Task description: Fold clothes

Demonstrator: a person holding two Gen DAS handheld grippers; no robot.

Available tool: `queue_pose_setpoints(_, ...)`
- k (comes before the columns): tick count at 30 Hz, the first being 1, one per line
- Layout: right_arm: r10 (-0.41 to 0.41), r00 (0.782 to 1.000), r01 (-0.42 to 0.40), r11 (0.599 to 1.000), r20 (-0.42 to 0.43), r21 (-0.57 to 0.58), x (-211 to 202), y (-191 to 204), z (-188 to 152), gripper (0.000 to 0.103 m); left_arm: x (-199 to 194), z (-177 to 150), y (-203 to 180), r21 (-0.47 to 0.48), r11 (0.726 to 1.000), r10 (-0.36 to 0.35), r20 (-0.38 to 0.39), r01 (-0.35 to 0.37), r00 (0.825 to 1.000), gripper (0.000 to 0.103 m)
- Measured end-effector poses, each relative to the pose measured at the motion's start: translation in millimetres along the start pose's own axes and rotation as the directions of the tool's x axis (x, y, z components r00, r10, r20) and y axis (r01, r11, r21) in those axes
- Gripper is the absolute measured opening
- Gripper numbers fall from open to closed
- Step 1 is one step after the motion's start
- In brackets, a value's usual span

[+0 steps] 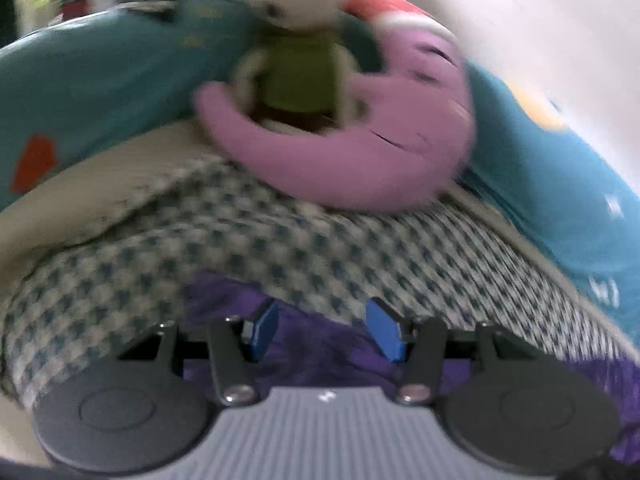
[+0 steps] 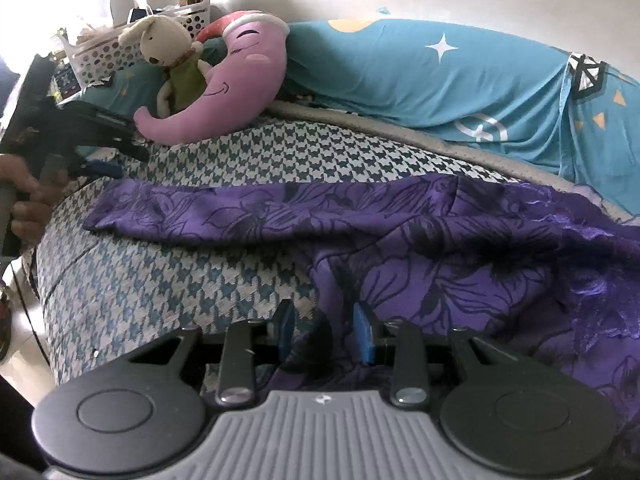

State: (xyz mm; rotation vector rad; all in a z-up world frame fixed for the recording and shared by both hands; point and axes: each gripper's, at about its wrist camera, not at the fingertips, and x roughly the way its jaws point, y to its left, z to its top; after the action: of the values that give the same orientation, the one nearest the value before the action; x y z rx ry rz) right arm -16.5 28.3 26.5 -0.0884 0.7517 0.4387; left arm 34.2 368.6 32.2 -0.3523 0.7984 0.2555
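1. While the purple floral garment (image 2: 440,240) lies spread over the houndstooth bed cover (image 2: 280,152), it fills the centre and lower right of the right wrist view, with one long narrow part reaching toward the left of the frame.
2. The right tongs (image 2: 326,332) sit at the bottom centre of that view, their blue fingers (image 2: 362,336) apart, with purple cloth showing between them; whether they touch it cannot be told.
3. The left tongs (image 1: 326,328) sit at the bottom centre of the blurred left wrist view, fingers apart, with the garment's purple cloth (image 1: 320,344) beneath and between them.
4. In the right wrist view, the left tongs (image 2: 108,168) appear at the left edge, held by a hand (image 2: 28,200) above the garment's narrow end.
5. A pink moon cushion (image 2: 224,80) rests at the upper left, with a cream stuffed rabbit (image 2: 164,48) leaning against it.
6. A teal pillow (image 2: 440,76) with a white star lies along the upper right, against a pale wall.
7. A white perforated basket (image 2: 120,52) stands behind the rabbit.
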Motion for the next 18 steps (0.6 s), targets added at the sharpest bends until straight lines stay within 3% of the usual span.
queue_pose_setpoints(3,-0.002,1.000,0.002,1.000,-0.001,0.003,0,-1,0,0.033,9,-5,-20,0.101,0.992,-0.074,-0.027,0.077,0.997,0.050)
queue_pose_setpoints(8,-0.003,1.000,0.003,1.000,-0.006,0.006,2,-1,0,0.033,30,-7,-53,0.235,0.954,-0.169,-0.093,0.186,0.981,0.050)
queue_pose_setpoints(18,-0.002,1.000,0.002,1.000,-0.020,0.019,4,-3,-1,0.033,53,-19,-102,0.465,0.822,-0.275,-0.183,0.329,0.944,0.050)
